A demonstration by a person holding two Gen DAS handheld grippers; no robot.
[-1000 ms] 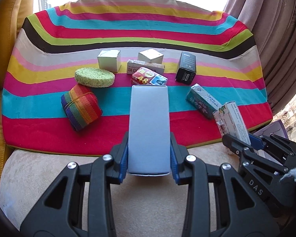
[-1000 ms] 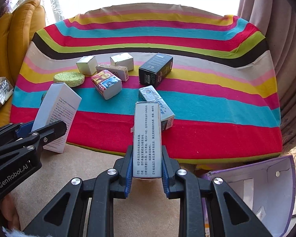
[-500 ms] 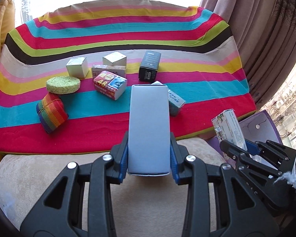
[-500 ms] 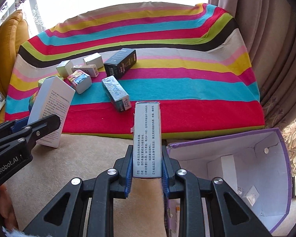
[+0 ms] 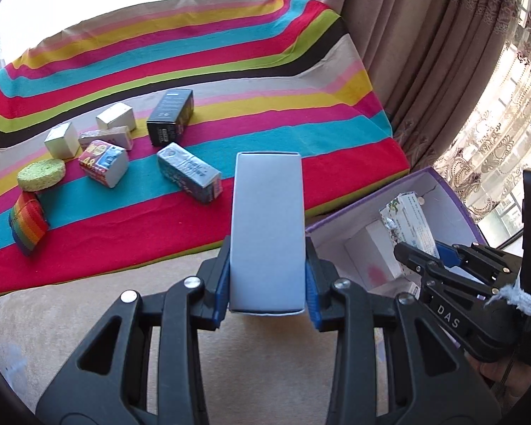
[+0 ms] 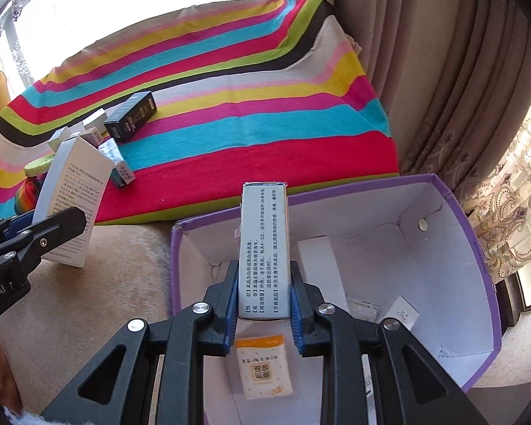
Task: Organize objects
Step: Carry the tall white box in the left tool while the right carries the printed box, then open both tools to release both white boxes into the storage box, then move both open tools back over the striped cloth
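Now my right tongs (image 6: 263, 304), clamped on a printed carton (image 6: 264, 248), hang over the open purple box (image 6: 478, 248) for dropping in; my left tongs (image 5: 267, 283) grip a plain white box (image 5: 267, 226) beside it, awaiting its turn.

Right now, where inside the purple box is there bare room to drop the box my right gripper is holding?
The purple box has bare floor along its far wall, right of the white carton. The near side is crowded: an orange packet and small cartons. The right gripper holds its printed box over the near-left part.
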